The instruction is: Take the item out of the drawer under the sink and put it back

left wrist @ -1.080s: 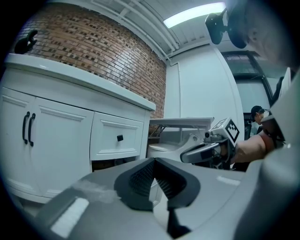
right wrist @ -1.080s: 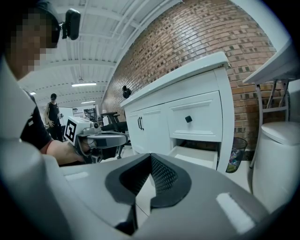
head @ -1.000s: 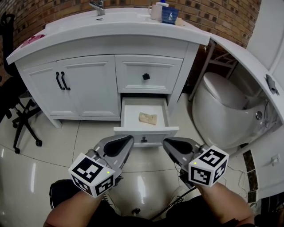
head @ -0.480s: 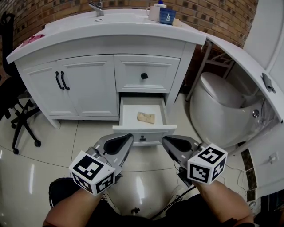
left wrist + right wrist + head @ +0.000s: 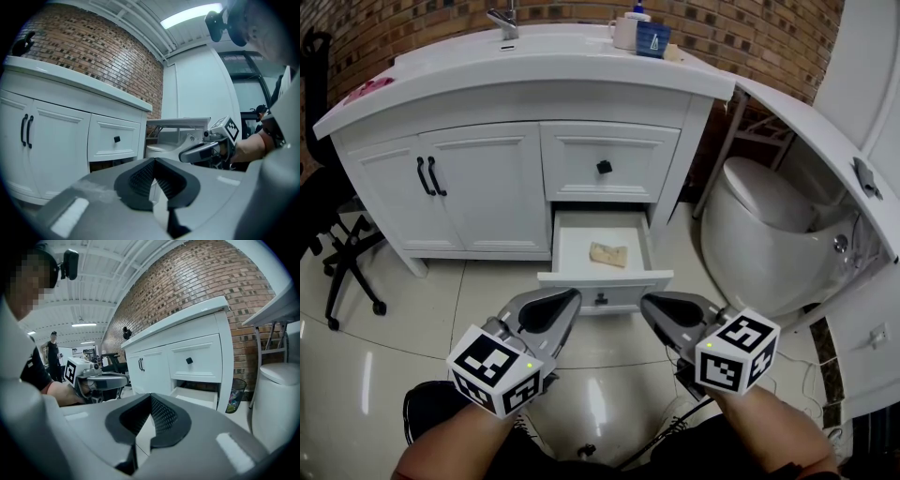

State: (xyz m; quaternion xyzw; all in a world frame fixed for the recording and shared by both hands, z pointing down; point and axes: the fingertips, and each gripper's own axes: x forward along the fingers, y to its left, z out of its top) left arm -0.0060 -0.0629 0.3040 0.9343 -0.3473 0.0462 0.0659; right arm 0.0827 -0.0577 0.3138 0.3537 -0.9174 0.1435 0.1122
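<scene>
The lower drawer (image 5: 606, 282) of the white sink cabinet (image 5: 487, 178) stands pulled out, and a small tan packet (image 5: 608, 254) lies inside it. Both grippers hover side by side in front of the drawer, above the floor. My left gripper (image 5: 571, 300) is shut with nothing between its jaws. My right gripper (image 5: 649, 305) is shut and empty too. In the left gripper view the left gripper (image 5: 153, 161) shows its jaws meeting at the tips, with the right gripper (image 5: 199, 151) beyond. In the right gripper view the right gripper (image 5: 151, 397) points toward the open drawer (image 5: 197, 397).
A white toilet (image 5: 764, 230) stands to the right of the cabinet under a slanted white panel (image 5: 820, 141). A black office chair (image 5: 337, 253) is at the left. A cup and a blue box (image 5: 656, 39) sit on the countertop. Glossy tiled floor (image 5: 384, 366) lies below the grippers.
</scene>
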